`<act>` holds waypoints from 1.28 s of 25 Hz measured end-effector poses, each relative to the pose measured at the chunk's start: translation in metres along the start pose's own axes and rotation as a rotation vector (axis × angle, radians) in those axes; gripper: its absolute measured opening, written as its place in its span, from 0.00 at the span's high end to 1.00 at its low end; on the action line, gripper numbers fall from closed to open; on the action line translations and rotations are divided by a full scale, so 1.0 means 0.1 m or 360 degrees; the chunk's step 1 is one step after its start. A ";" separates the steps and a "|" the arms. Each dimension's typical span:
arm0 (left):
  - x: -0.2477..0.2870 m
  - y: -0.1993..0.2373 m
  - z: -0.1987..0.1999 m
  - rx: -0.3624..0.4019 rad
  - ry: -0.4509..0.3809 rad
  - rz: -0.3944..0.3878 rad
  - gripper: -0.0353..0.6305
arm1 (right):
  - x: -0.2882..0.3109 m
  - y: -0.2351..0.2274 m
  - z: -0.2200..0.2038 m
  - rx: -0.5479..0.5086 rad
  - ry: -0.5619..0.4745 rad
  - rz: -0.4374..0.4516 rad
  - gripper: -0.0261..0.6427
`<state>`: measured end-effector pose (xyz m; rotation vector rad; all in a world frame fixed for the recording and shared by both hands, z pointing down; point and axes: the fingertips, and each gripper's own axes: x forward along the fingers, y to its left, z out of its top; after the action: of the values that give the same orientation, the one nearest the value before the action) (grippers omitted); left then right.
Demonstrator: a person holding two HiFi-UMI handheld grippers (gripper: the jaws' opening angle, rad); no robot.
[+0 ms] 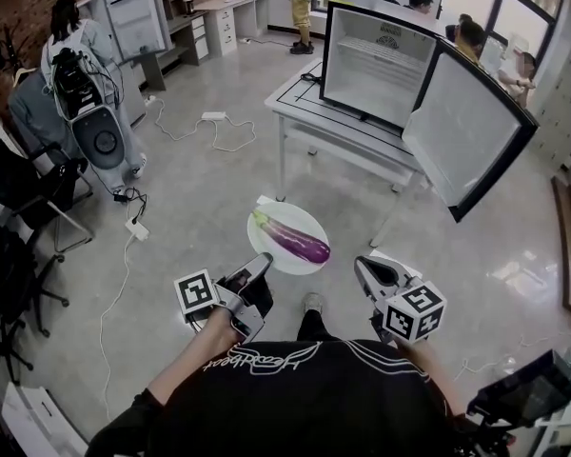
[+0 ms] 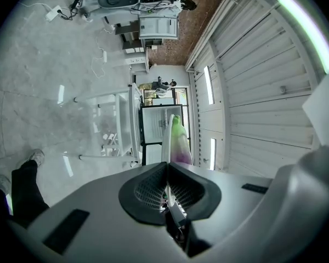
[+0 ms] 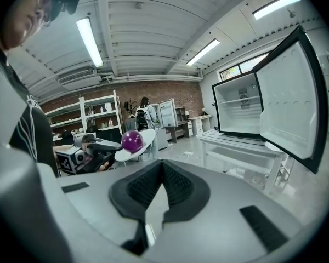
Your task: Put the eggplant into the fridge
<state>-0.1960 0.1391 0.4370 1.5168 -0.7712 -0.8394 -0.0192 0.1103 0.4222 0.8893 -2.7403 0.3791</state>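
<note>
The fridge (image 1: 376, 65) stands open on a white counter (image 1: 300, 98) in the upper right of the frame. Its flat door (image 1: 471, 131) is swung out toward the right past the counter's edge, and its pale, boxy inside faces the person. Between the counter and the tools lies a broad stretch of smooth grey floor (image 1: 200, 188). A few white cables trail across it at the left, and chairs and equipment crowd the far left edge. A round, thin white plate (image 1: 276, 253) is held above the floor at the centre of the frame, and the eggplant (image 1: 293, 236) lies on it. The eggplant is glossy purple and slender, with a green stem. Its long axis runs diagonally, with the stem end toward the upper left and the rounded purple end toward the lower right. The left tool (image 1: 263, 261) has its ribbed dark pads clamped on the plate's near rim at the lower left. The right tool (image 1: 364, 267) sits just right of the plate and apart from it, jaws together with nothing between them.
</note>
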 end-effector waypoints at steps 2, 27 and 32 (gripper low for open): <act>0.06 0.01 0.07 0.0004 -0.0003 0.0011 0.92 | 0.08 -0.06 0.04 0.0006 -0.0013 0.0008 0.95; 2.51 0.71 1.64 -0.0075 -0.0027 0.0132 0.92 | 1.79 -2.38 0.50 0.0132 0.0100 -0.0018 0.95; 3.20 0.68 1.87 -0.0033 0.0032 0.0105 0.92 | 1.99 -2.90 0.75 0.0126 0.0047 -0.0048 0.95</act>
<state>-0.1884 -0.2360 0.4663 1.4719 -0.7913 -0.7798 -0.0131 -0.2469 0.4613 0.9352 -2.6983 0.4938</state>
